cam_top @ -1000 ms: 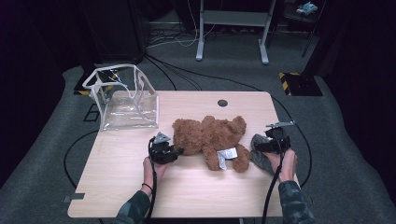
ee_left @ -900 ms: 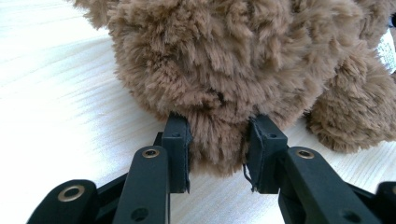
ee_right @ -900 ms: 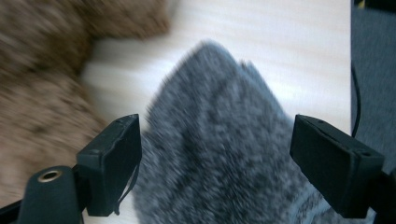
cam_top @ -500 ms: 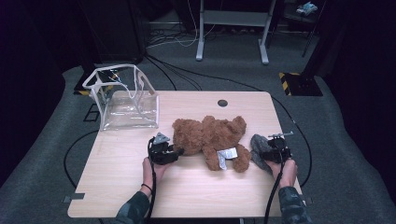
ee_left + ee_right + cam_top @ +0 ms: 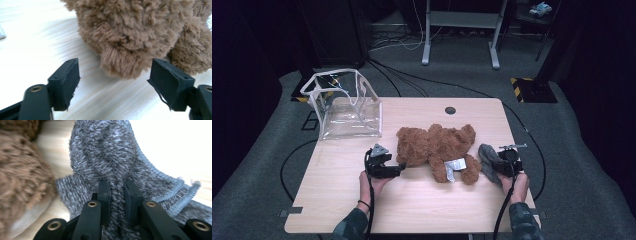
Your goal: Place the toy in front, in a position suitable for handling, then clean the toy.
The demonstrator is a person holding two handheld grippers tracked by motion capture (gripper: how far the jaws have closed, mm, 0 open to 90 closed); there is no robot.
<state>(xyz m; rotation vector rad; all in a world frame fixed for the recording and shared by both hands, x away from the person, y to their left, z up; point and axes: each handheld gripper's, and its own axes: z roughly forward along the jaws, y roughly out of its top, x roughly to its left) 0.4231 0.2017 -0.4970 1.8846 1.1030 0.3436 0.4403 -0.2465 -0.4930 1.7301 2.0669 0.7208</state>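
Right now the right gripper (image 5: 117,195) has just clamped a ridge of the grey knitted cloth (image 5: 110,152), directly ahead of it beside the brown teddy bear (image 5: 437,147). Only a thin fold is pinched, so a lift could let it slip free. The left gripper (image 5: 116,82) has just spread, jaws apart, gripping nothing, the bear's plush between and beyond them; closing carelessly could snag fur.

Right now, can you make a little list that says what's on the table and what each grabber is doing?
table: light wood
teddy bear: brown, lying in the middle
grey cloth: fuzzy knit, right of the bear
clear bag: far left corner, standing open
left gripper: jaws just opened, wide apart by the bear's fur, not pressing it
right gripper: jaws just closed, pinching a fold of the grey cloth
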